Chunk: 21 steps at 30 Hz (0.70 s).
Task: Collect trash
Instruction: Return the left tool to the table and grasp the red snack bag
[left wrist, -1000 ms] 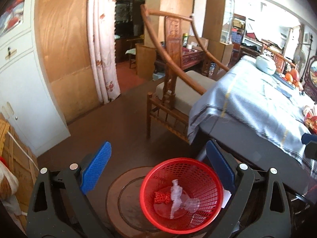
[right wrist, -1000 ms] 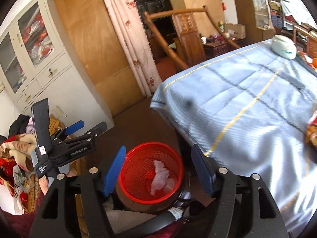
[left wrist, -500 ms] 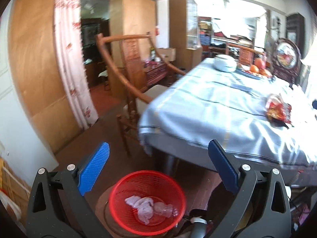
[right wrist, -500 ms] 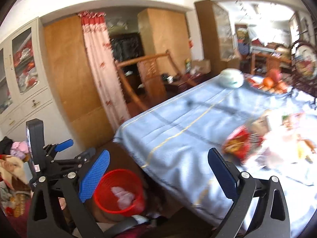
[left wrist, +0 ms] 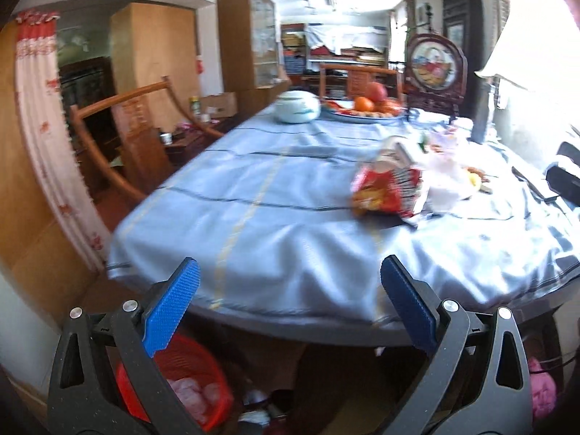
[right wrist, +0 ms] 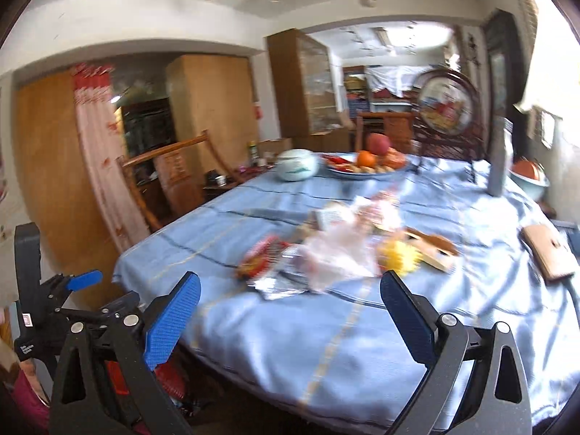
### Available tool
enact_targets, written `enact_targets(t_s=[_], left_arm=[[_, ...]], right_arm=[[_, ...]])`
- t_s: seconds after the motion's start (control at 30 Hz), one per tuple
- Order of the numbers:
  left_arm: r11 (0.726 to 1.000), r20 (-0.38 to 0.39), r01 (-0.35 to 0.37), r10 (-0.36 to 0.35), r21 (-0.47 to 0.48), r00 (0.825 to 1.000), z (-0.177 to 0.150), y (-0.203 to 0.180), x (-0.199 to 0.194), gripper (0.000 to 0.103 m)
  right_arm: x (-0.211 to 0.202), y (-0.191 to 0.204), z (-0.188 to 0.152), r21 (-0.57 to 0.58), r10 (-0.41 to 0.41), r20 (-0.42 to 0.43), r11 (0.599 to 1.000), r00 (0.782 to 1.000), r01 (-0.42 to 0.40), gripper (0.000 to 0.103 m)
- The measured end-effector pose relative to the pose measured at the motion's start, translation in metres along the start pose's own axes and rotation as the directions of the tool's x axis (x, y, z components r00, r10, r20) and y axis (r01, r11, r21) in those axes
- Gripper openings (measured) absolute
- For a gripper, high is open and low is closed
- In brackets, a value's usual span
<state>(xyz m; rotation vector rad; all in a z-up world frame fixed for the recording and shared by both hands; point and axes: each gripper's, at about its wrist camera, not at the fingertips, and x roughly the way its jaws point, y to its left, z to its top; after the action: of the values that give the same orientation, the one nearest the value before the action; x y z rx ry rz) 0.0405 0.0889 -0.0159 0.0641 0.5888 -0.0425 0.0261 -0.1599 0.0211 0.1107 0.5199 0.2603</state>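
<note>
Both grippers empty, jaws spread wide: right gripper (right wrist: 290, 311) should reach toward one o'clock, straddle the red snack wrapper (right wrist: 261, 261) flat on the blue tablecloth (right wrist: 326, 344), then pinch; left gripper (left wrist: 290, 302) waits above the red basket (left wrist: 203, 380)

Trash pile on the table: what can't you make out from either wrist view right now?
- Right wrist: the clear plastic and red snack wrapper are motion-blurred; separate pieces are unclear.
- Left wrist: items behind the wrapper are washed out by window glare.
- Red basket: largely hidden by the left gripper and cut off by the frame.
</note>
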Motion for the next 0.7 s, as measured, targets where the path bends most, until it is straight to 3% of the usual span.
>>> enact_targets(t_s=[0.3,0.7], left_arm=[[0.993,-0.054,0.092,-0.088,0.070,0.995,0.033,-0.066,0.059,0.096],[0.987,-0.099,0.152,-0.146,0.051,0.984,0.089,-0.118,0.135,0.096]], right_arm=[[0.011,-0.077,-0.018,0.147,-0.063,-0.022,0.987,0.998,0.066,0.098],[0.033,-0.101,-0.024,0.165,-0.071,-0.062,0.983,0.996,0.080,0.098]])
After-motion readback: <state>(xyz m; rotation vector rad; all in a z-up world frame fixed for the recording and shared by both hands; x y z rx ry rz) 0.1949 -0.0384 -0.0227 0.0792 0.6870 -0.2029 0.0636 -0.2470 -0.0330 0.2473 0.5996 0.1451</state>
